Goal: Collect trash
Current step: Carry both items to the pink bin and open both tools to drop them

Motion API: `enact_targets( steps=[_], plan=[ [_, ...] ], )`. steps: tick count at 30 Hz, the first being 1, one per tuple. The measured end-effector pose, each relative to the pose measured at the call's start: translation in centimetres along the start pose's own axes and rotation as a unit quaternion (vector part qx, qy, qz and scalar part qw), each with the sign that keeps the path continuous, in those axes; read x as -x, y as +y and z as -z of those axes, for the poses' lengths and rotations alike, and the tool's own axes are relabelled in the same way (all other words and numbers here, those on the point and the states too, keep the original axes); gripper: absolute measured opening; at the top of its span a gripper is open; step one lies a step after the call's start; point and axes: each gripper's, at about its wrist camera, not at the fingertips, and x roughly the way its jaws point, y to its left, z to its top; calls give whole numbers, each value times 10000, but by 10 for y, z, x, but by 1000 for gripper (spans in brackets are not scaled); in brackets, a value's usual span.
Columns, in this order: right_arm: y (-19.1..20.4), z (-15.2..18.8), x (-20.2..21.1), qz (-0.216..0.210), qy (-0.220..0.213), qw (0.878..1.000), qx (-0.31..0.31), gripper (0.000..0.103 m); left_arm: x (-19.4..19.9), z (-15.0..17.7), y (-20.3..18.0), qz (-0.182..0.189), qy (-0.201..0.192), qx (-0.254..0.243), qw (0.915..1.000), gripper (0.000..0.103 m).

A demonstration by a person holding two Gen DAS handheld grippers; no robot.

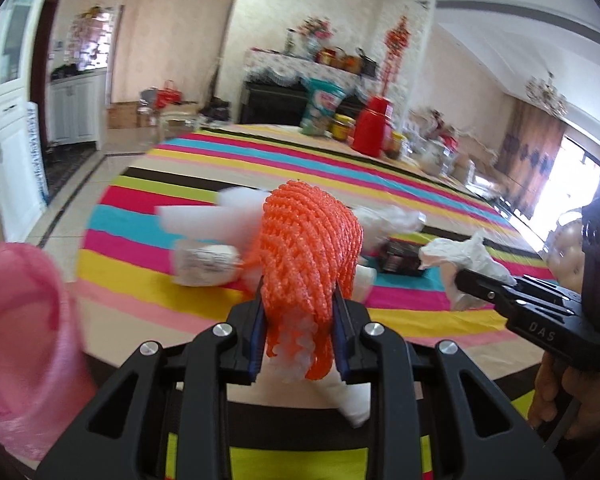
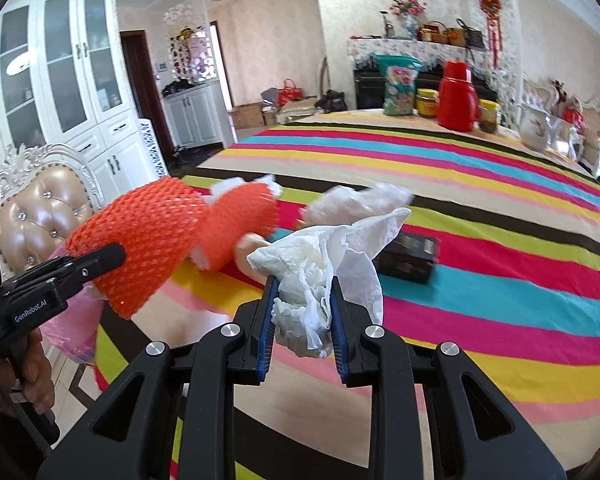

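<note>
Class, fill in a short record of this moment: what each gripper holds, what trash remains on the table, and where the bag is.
left gripper: jaws shut on orange foam net
right gripper: jaws shut on crumpled white tissue
left on striped tablecloth: dark small box, clear plastic wrapper
pink bag: at the table edge, left side

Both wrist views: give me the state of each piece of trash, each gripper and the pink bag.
left gripper: shut on orange foam net
orange foam net: held above table
right gripper: shut on crumpled tissue
crumpled tissue: held above table
pink bag: open, at table edge
dark box: lying on striped tablecloth
</note>
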Motion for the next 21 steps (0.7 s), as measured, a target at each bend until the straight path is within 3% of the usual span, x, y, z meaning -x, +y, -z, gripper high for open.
enact_targets(
  steps=[8, 21],
  plan=[
    [49, -17, -10, -357, 0, 9990, 267, 25, 48, -2, 66, -631, -336, 373, 9967, 27],
    [159, -41, -39, -1008, 22, 9910, 880, 25, 134, 5, 173, -1624, -736, 947, 9794, 28]
  ],
)
